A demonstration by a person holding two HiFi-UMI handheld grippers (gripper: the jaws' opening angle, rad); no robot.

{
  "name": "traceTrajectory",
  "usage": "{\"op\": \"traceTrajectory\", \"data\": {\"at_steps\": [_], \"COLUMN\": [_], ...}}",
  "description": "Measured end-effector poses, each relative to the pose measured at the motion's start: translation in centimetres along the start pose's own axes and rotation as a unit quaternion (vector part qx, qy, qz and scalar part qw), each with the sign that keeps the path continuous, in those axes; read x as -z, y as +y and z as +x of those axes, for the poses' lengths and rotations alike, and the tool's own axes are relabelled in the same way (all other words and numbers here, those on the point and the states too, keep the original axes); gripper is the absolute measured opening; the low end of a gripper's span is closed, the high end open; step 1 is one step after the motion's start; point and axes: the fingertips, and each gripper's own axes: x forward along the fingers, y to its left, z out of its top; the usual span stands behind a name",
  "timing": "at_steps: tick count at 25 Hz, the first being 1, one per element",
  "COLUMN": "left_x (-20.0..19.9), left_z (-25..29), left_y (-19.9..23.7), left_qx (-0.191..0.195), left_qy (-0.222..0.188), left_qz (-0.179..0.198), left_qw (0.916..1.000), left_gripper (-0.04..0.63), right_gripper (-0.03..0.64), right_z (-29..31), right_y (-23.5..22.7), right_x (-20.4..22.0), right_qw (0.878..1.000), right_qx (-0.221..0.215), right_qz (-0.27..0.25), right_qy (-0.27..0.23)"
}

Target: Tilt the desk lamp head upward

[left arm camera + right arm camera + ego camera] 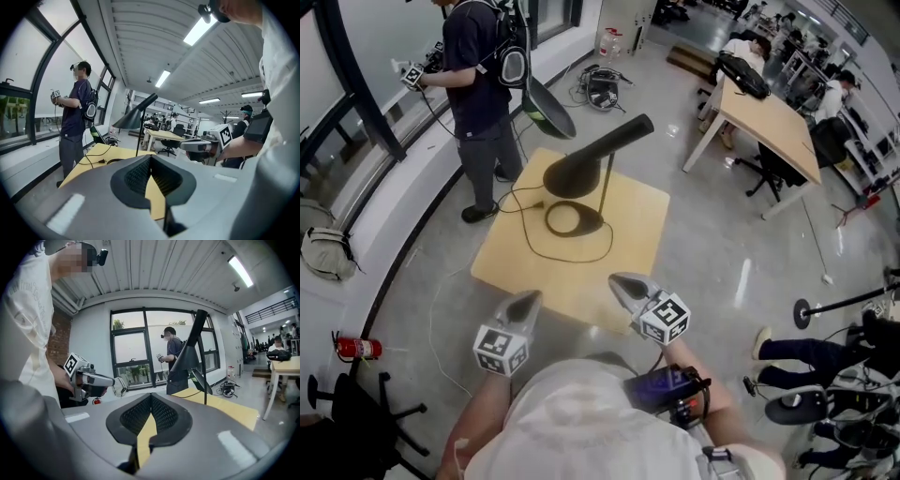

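Observation:
A black desk lamp stands on a small wooden table. Its cone head points down and left, with a long neck rising to the upper right, a thin stem and a ring base. A black cord loops over the tabletop. My left gripper and right gripper hover side by side over the table's near edge, well short of the lamp, both shut and empty. The left gripper view shows the lamp head ahead and the right gripper. The right gripper view shows the lamp head and the left gripper.
A person in dark clothes stands at the table's far left corner with a marked gripper in hand. A larger desk with seated people is at the back right. A fire extinguisher and a black chair lie at the left.

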Motion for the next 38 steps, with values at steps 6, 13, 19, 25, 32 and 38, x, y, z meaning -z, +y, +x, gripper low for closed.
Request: {"op": "traceTrajectory", "data": {"at_steps": [6, 13, 19, 25, 32, 38], "left_x": [-3.6, -4.7, -5.4, -6.5, -6.8, -6.9], "left_z": [4.6, 8.4, 10.6, 12.3, 14.1, 14.8], "left_y": [1.0, 0.8, 1.4, 2.3, 5.6, 8.8], "left_qx": [0.014, 0.015, 0.006, 0.004, -0.013, -0.001], "left_qy": [-0.016, -0.007, -0.005, -0.006, 0.000, 0.011], "left_qz": [0.002, 0.000, 0.000, 0.005, -0.011, -0.025], "left_qw": [0.9998, 0.9999, 1.0000, 1.0000, 0.9999, 0.9996], "left_gripper": [0.002, 0.002, 0.002, 0.002, 0.002, 0.002], "right_gripper": [0.012, 0.012, 0.018, 0.013, 0.012, 0.012], "right_z": [0.5, -1.1, -2.1, -1.5, -0.5, 1.3], "right_y": [-3.8, -7.9, -9.4, -11.3, -12.2, -12.0], "right_x": [-3.1, -4.7, -7.5, -11.3, -15.3, -20.0], "right_qw": [0.999, 0.997, 0.992, 0.986, 0.976, 0.958], "right_qx": [-0.010, -0.014, -0.023, 0.006, 0.040, 0.052], "right_qz": [-0.034, -0.079, -0.120, -0.167, -0.212, -0.280], "right_qy": [-0.017, 0.000, -0.004, 0.006, 0.016, 0.018]}}
